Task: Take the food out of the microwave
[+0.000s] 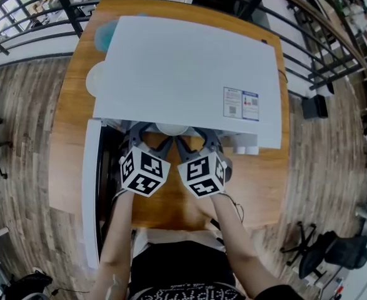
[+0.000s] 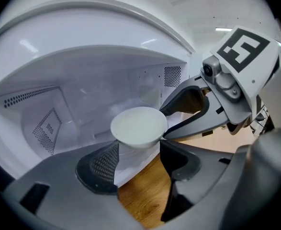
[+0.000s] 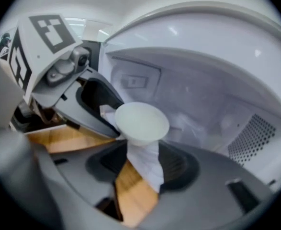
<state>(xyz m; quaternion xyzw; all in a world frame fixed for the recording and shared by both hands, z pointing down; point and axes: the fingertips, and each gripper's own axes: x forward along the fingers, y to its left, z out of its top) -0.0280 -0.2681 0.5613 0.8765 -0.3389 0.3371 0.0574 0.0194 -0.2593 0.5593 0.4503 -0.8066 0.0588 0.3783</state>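
A white microwave (image 1: 189, 67) stands on a wooden table (image 1: 170, 202), its door (image 1: 90, 186) swung open to the left. A small white bowl (image 1: 172, 129) sits at the mouth of the cavity. What it holds cannot be seen. My left gripper (image 1: 150, 136) and right gripper (image 1: 197, 139) reach in side by side. In the left gripper view the bowl (image 2: 139, 125) sits between the jaws of my left gripper (image 2: 139, 162), pads against its sides. In the right gripper view my right gripper (image 3: 142, 164) holds the bowl (image 3: 141, 121) the same way.
A white plate (image 1: 94, 79) and a blue object (image 1: 105, 36) lie on the table left of the microwave. Two small white cups (image 1: 246, 150) stand at its front right corner. A black railing (image 1: 308, 36) runs behind the table, and office chairs (image 1: 324, 252) stand on the floor.
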